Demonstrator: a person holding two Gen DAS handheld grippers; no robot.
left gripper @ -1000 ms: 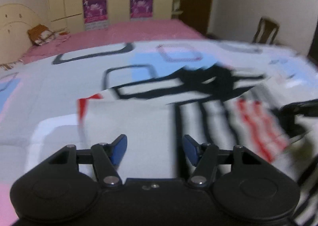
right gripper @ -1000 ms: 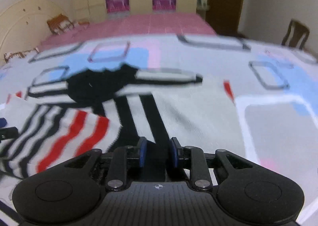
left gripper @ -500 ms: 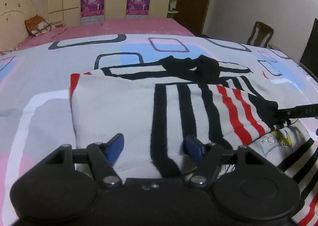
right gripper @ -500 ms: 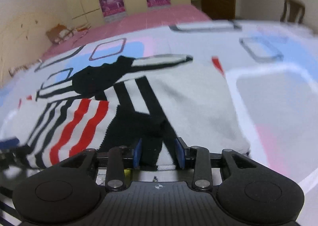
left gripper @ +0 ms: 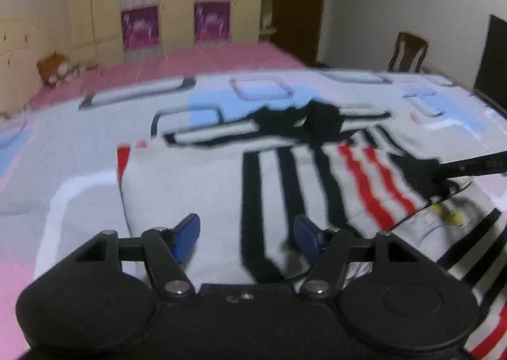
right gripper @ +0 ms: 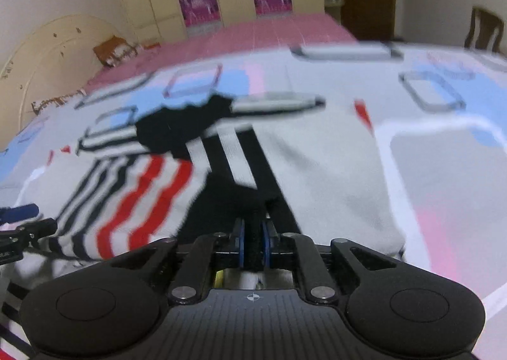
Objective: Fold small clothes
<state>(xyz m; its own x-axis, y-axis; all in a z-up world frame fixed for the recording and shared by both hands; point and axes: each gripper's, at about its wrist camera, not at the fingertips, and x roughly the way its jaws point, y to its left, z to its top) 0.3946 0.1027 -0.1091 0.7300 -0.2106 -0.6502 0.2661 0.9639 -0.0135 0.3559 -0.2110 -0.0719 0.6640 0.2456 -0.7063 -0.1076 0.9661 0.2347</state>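
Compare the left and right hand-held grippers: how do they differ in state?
The left hand-held gripper has its blue pads spread wide, gripping nothing; the right hand-held gripper is shut on the striped garment. The left hangs over grey fabric, the right clamps a black edge. Both have blue-padded fingers.

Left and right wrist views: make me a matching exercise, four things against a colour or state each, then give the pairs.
Things:
1. left tongs
2. right tongs
3. striped sweater
4. wooden chair

States:
A. stands by the far wall
B. open, holding nothing
C. lies folded on the patterned bedsheet
D. shut on black cloth

Pairs: 1-B, 2-D, 3-C, 4-A
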